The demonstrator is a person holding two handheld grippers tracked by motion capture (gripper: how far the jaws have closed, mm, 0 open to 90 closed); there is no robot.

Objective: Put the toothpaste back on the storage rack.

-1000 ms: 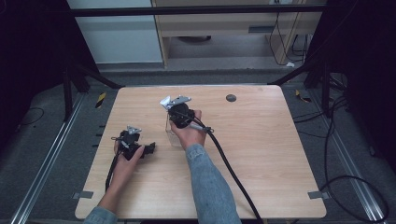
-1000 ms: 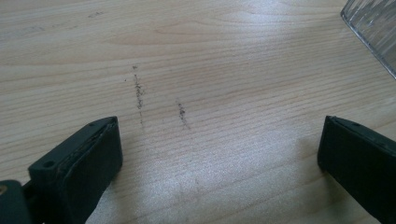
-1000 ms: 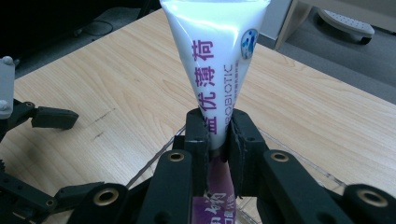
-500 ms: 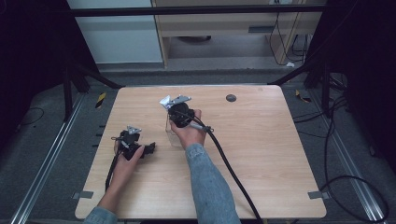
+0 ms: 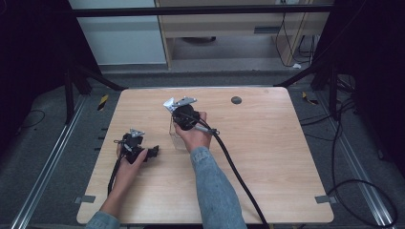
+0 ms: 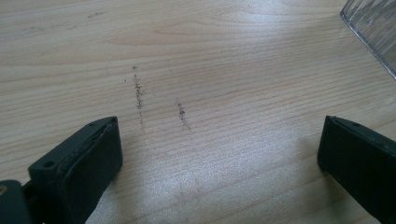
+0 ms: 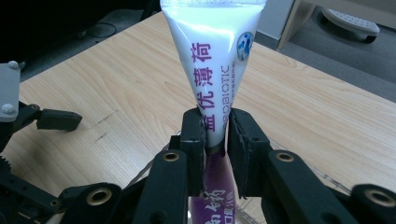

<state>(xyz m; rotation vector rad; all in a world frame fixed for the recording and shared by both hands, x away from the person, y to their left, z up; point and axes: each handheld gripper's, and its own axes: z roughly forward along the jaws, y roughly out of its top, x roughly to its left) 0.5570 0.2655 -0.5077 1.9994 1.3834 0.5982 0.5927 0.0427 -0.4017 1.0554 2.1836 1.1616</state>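
The right claw (image 7: pixel 215 140) pinches a white-and-purple toothpaste tube (image 7: pixel 212 60) upright over a clear ribbed plastic cup (image 5: pixel 175 136) on the wooden bench (image 5: pixel 267 157) — its jaws have just been easing apart. Best to let go slowly, so the tube settles inside rather than tipping the cup. The left claw (image 6: pixel 219 154) rests open nearby — empty.

Glossy plastic tube (image 7: pixel 212 70); matt light wood table (image 5: pixel 267 157); ribbed clear plastic cup (image 6: pixel 373 28).

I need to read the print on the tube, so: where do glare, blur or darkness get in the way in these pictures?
Right gripper view: glare washes out the top of the tube, though the purple print lower down reads sharply; the right gripper is sharp. Left gripper view: a soft sheen lies on the table; the clear container corner is slightly soft. High view: evenly lit table, dark surroundings, print too small to read.
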